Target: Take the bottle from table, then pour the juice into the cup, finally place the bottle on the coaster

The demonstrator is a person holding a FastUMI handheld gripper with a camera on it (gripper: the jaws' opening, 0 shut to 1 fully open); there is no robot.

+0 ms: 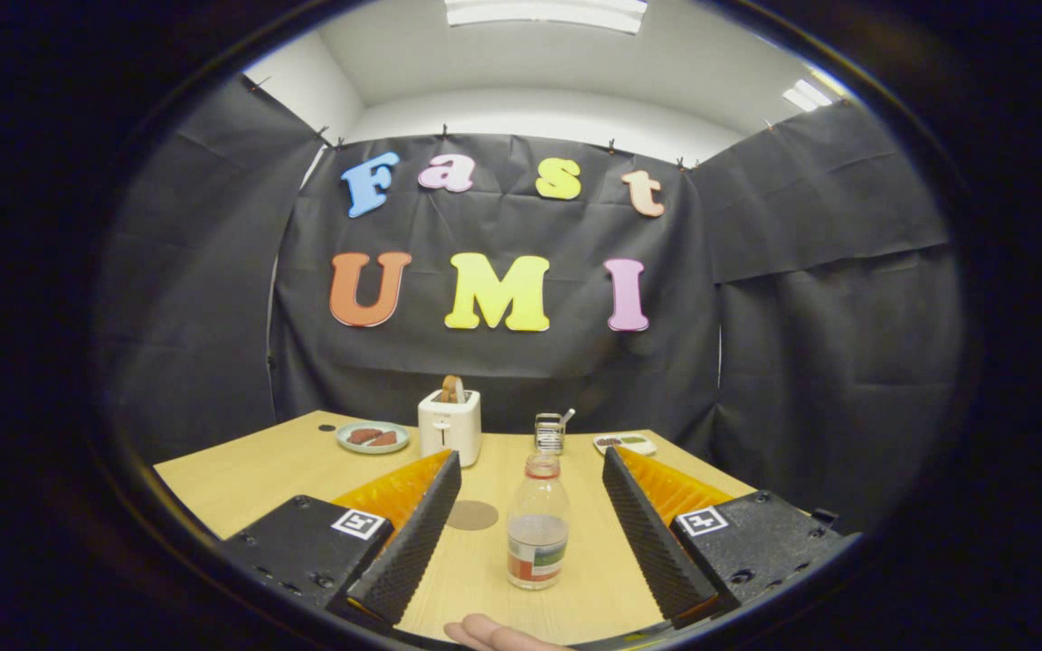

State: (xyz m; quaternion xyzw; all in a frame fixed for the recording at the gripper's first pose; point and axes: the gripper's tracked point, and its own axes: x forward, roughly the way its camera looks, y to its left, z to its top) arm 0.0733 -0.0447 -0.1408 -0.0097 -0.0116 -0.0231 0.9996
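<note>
A clear plastic bottle (537,529) with a reddish cap and a red, white and green label stands upright on the wooden table (250,479). It is between my two fingers, and neither finger touches it. My gripper (531,456) is open wide, one finger on each side of the bottle. A round brown coaster (472,515) lies flat on the table just left of the bottle, close to the left finger. Beyond the bottle stands a small cup (550,434) with a utensil sticking out of it.
A white toaster (449,425) with bread in its slot stands behind the coaster. Left of it is a pale plate (373,438) with dark pieces of food, and a small white dish (625,443) sits at the back right. A person's fingertip (494,633) shows below the bottle.
</note>
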